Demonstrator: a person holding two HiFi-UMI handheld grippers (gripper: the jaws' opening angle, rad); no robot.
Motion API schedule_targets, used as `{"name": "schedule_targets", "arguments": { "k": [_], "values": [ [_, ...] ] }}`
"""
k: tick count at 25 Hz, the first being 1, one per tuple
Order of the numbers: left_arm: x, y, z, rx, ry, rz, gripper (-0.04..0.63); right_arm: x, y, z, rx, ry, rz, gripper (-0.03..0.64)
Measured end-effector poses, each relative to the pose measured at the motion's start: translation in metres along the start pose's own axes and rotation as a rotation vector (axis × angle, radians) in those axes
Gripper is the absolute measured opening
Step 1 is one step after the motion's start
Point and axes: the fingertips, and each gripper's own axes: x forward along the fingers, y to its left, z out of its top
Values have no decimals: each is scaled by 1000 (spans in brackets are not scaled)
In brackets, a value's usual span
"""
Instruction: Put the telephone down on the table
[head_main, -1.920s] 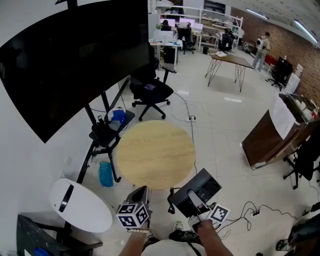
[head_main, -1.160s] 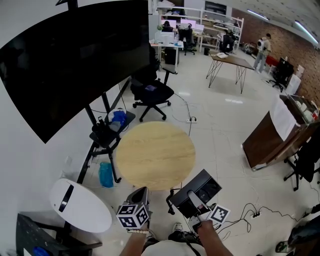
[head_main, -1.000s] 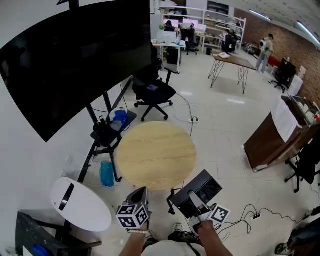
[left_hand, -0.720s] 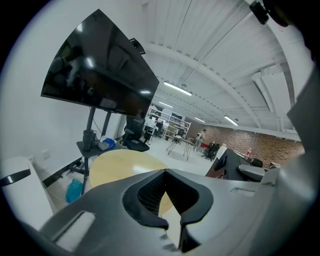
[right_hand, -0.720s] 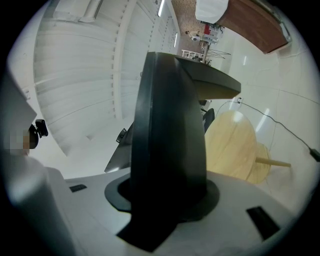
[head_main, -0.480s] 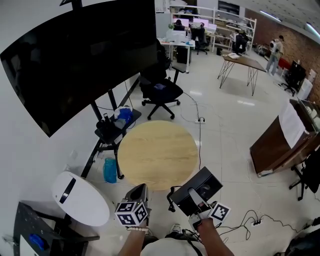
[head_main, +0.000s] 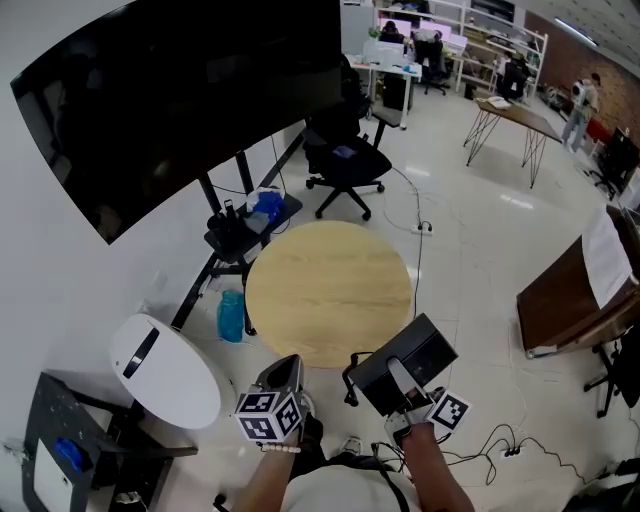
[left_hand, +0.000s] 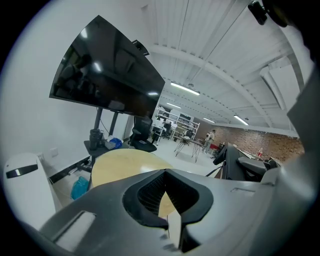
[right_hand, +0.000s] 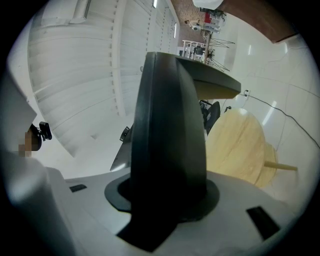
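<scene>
The black telephone (head_main: 425, 350) hangs just off the near right edge of the round wooden table (head_main: 330, 290), over the floor. My right gripper (head_main: 400, 378) is shut on it, one white finger lying across its top. In the right gripper view the telephone (right_hand: 170, 145) stands as a dark slab that fills the middle, clamped in my right gripper (right_hand: 167, 202), with the table (right_hand: 240, 145) beyond it. My left gripper (head_main: 285, 372) is held at the table's near edge, left of the telephone, shut and holding nothing. In the left gripper view its closed tips (left_hand: 167, 175) point over the table (left_hand: 125, 162).
A large dark screen (head_main: 190, 90) on a stand rises left of the table. An office chair (head_main: 350, 165) stands behind it, and a small black stand (head_main: 245, 225) and a blue bottle (head_main: 232, 315) to its left. A white oval unit (head_main: 165, 370) sits near left, cables (head_main: 500, 450) lie near right.
The view has swung so the room sits further right. My right gripper has carried the telephone a little towards the table's edge. The left gripper has hardly shifted.
</scene>
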Motion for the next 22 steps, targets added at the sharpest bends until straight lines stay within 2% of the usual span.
{"name": "schedule_targets", "arguments": {
  "k": [7,15,22],
  "values": [
    [38,28,10,-26,26,-15,5,37,0,5,-18,12,7,166],
    [91,67,39,-26,63,-46,5,94,1,17,-37,8,16,165],
    [125,97,63,-43,72,-61,5,150,-3,15,-65,74,1,166]
  ]
}}
